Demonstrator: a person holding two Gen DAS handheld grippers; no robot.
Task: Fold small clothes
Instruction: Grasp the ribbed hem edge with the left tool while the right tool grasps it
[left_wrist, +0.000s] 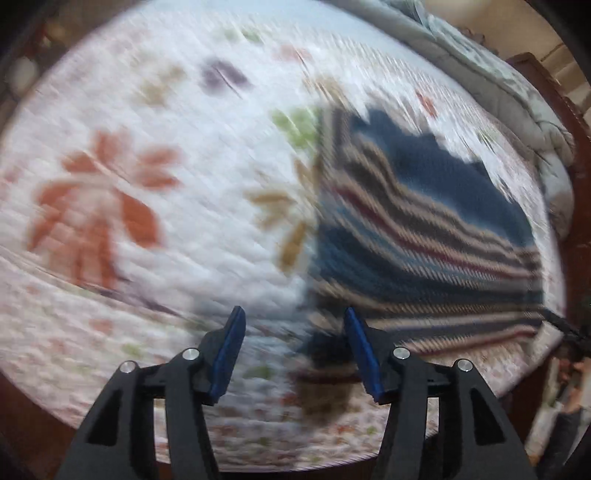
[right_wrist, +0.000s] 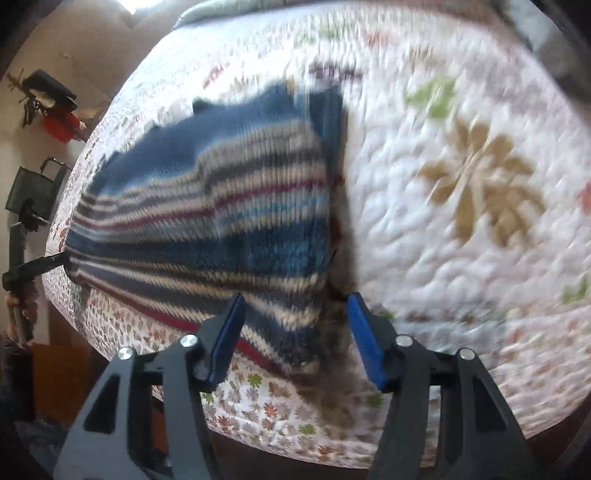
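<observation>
A white quilted bedspread with leaf prints (right_wrist: 461, 258) gives a flat folding surface. On it, near its front edge, lies the blue striped knitted garment (right_wrist: 229, 206). Left gripper (left_wrist: 293, 350) and right gripper (right_wrist: 295, 341) hover over it, jaws spread, pinching nothing.

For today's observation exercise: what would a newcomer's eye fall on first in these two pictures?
First, the striped knitted sweater, navy with cream and red bands, lying on the white quilt with its big leaf prints. In the left wrist view a large orange leaf stands out left of the garment. Both the left claw and the right claw stand open with blue pads.
</observation>
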